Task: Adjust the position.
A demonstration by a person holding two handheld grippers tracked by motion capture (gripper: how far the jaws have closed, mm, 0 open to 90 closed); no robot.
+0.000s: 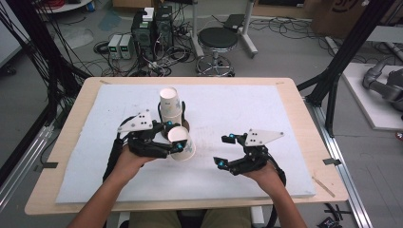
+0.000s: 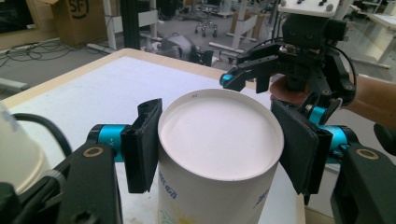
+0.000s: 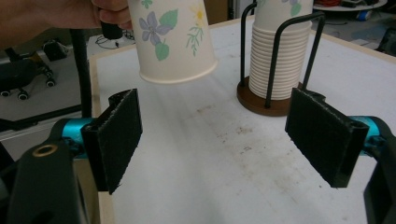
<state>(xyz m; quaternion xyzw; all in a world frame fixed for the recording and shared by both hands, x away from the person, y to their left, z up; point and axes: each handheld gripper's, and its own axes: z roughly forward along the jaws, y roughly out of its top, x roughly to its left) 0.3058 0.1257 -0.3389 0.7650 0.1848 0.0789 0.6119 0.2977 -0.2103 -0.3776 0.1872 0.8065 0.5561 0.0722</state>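
Left tool [image 2: 219, 149] clamps paper cup [image 2: 219, 154], base outward; right tool [image 2: 280, 60] beyond it, jaws parted.

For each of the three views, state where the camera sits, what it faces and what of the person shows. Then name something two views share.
High view: above the person's side, looking forward and down at the table; both forearms show.
Left gripper view: rides the left hand-held gripper, facing the paper cup it clamps; the other hand shows beyond.
Right gripper view: rides the open right hand-held gripper, facing the cup stack; a hand shows.
Shared: the held cup, in all three.
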